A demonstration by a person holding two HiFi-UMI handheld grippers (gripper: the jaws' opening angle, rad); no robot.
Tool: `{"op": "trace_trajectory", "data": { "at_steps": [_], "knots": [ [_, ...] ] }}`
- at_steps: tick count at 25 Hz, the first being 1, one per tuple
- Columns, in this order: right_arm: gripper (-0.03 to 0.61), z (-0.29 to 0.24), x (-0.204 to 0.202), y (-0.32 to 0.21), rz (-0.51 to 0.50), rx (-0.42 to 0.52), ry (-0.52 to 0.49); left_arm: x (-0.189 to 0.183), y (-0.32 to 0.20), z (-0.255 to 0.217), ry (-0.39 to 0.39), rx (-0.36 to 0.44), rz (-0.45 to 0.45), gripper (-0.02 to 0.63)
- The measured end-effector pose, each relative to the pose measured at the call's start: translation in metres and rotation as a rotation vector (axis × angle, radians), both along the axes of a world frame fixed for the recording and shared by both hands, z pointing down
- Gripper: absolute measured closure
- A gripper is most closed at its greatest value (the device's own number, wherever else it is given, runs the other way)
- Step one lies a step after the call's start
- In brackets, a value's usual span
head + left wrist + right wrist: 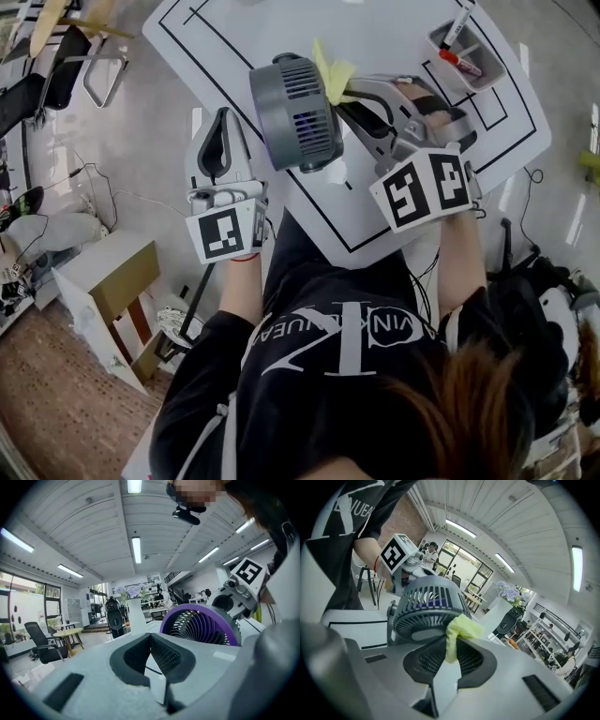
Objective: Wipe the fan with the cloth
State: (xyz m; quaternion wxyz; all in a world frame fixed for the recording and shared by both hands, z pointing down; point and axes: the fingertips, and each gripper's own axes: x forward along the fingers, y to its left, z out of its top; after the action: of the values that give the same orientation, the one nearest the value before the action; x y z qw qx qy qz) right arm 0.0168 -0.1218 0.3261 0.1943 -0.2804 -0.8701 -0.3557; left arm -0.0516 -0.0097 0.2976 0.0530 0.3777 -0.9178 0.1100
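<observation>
Over the white table (394, 28), right tool (450, 644) grips yellow cloth (461, 627) by the fan (295, 112); left tool (150, 636) clenched empty.

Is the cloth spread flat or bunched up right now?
Bunched: the yellow cloth is a crumpled wad pinched in the right gripper, by the fan.

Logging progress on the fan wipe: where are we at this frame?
Done: cloth picked up, pinched in the fingers of the right gripper. In hand: cloth sits at the fan's grey rear grille. Left: probably the rest, including the purple front, which faces away from the cloth. Left gripper is shut, empty, beside the fan.
</observation>
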Motion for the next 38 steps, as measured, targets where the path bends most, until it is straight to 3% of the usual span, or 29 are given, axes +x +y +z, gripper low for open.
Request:
{"op": "trace_trajectory", "data": {
  "at_steps": [14, 20, 38],
  "knots": [
    [0.52, 0.047, -0.02, 0.003, -0.019, -0.065, 0.052, -0.005, 0.001, 0.02, 0.03, -0.021, 0.003, 0.603],
    [0.52, 0.061, -0.008, 0.012, 0.0, -0.099, 0.114, -0.007, -0.003, 0.018, 0.031, -0.011, 0.026, 0.603],
    [0.52, 0.055, 0.041, 0.032, 0.076, -0.14, 0.174, -0.004, -0.009, 0.005, 0.043, 0.013, 0.114, 0.603]
  ]
}}
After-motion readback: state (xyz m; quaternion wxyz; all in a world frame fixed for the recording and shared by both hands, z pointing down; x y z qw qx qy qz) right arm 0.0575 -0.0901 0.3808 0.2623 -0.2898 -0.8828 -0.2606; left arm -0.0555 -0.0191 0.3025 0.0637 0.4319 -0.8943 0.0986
